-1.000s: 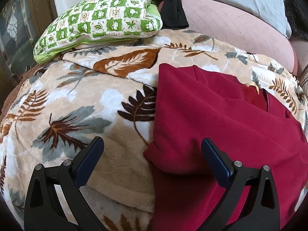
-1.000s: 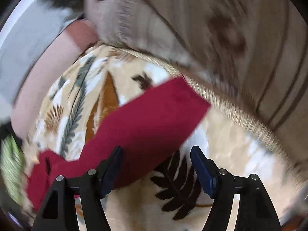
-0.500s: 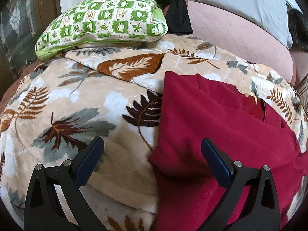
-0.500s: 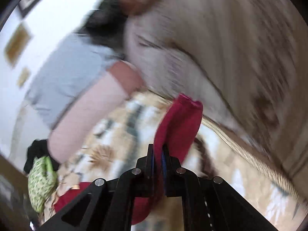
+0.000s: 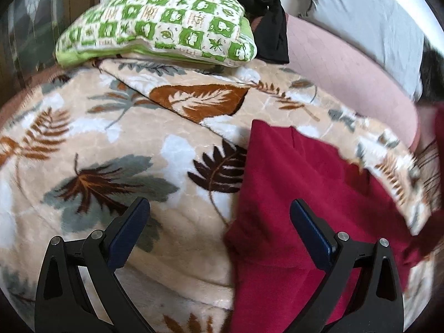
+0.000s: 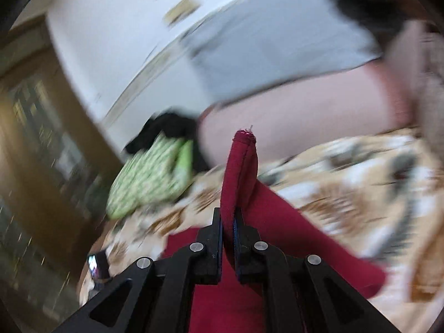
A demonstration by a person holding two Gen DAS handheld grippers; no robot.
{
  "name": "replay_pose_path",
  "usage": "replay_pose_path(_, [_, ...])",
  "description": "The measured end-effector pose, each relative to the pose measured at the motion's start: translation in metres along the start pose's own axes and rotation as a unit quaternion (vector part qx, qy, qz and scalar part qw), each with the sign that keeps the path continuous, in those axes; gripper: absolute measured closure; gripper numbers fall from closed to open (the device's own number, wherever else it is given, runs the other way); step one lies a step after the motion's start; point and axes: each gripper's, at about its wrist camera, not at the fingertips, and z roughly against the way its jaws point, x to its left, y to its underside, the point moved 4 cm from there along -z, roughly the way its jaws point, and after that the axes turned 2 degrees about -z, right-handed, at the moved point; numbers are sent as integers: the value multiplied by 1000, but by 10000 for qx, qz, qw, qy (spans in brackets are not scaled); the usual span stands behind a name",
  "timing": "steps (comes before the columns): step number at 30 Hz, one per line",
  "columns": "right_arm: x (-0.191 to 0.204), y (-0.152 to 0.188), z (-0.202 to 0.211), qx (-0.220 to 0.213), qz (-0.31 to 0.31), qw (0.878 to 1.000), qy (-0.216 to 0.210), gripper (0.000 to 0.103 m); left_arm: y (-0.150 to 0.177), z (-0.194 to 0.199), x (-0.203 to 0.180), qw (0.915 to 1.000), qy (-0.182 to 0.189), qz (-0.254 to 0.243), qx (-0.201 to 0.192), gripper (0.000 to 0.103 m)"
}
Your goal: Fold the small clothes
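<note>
A dark red garment [image 5: 299, 202] lies on a leaf-patterned blanket [image 5: 111, 144], filling the right half of the left wrist view. My left gripper [image 5: 219, 222] hovers open over the garment's left edge, nothing between its blue pads. In the right wrist view my right gripper [image 6: 228, 222] is shut on a sleeve end of the red garment [image 6: 238, 166], which sticks up between the pads and trails down to the right. A blurred strip of red cloth [image 5: 438, 138] hangs lifted at the right edge of the left wrist view.
A green checked pillow [image 5: 166, 25] lies at the back of the blanket with black clothing [image 5: 266, 14] behind it. A pink cushion [image 5: 341, 63] and a grey pillow [image 5: 369, 19] sit at the back right. A wooden cabinet [image 6: 41, 138] stands on the left.
My right gripper closed on the red sleeve, then lifted it and swung it across toward the pillow side. The left gripper stayed open and drifted slightly.
</note>
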Motion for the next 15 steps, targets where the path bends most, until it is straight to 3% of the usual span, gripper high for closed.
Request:
replay_pose_path(4, [38,48,-95,501,-60,9981,-340,97,-5,1,8,9989,322,333,-8,2])
replay_pose_path(8, [65,120,-176,1402,327,9895,-144,94,-9,2,11,9976,515,462,2,2])
replay_pose_path(9, [64,134,-183,1637,372,9858,-99,91,-9,3,10,9972,568,484,-18,2])
replay_pose_path(11, [59,151,-179,1869,398,9815,-157,72,-10,5,9,9968,631,492,-82,2])
replay_pose_path(15, [31,141,-105,1423,322,9893,-48,62,-6,4,-5,9970,708,291,-95,2])
